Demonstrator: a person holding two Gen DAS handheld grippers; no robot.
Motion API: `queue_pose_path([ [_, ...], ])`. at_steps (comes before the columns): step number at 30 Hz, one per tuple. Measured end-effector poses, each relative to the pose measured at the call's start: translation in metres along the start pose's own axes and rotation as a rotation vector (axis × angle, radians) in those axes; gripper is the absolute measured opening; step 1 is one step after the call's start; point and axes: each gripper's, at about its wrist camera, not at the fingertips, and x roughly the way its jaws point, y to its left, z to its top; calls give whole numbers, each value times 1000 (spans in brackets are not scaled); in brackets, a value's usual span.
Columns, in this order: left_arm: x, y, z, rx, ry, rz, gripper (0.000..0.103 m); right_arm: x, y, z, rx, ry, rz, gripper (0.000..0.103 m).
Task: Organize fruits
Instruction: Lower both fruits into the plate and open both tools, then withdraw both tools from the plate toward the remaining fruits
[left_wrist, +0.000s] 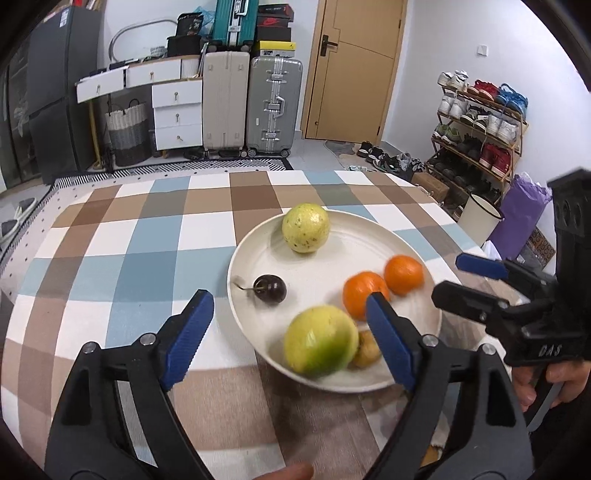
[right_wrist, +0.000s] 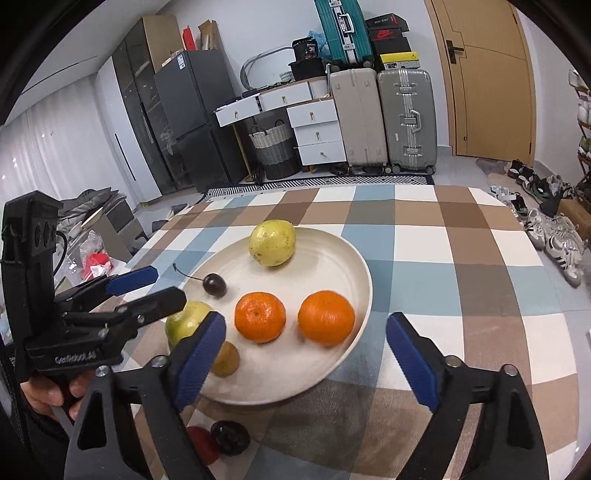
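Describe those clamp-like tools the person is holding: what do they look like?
Both the left gripper and right gripper are black plastic frames, each with two jaws faced in ridged blue pads and silver pivot bolts. White lettering marks the handles. Bare hands grip them; no sleeves show.

Left gripper (left_wrist: 288, 314) and right gripper (right_wrist: 306, 339) both spread wide, empty.
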Motion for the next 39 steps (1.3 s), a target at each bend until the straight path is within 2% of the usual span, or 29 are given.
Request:
queue_pose_path([
  [2,-6,-3,-6,17,3,1,89,-3,1,-1,-1,0,-10,98],
  [3,-9,-5,-8,23,1,-1,93,-3,1,-2,0,4,-7,101],
  [5,-16,-7,-12,23,-9,4,102,-6,2,-4,1,7,-1,103],
  [8,-24,-9,-19,17,-18,12,102,-11,3,-6,-1,-4,-20,103],
  [24,-53,-15,-50,25,-12,36,102,-38,2,-27,3,-2,-8,103],
  [31,-66,-13,-60,-1,-12,23,102,-42,9,-37,-17,18,-14,103],
  [39,-91,-10,-70,-20,-25,18,102,-71,7,-48,-12,23,-32,103],
])
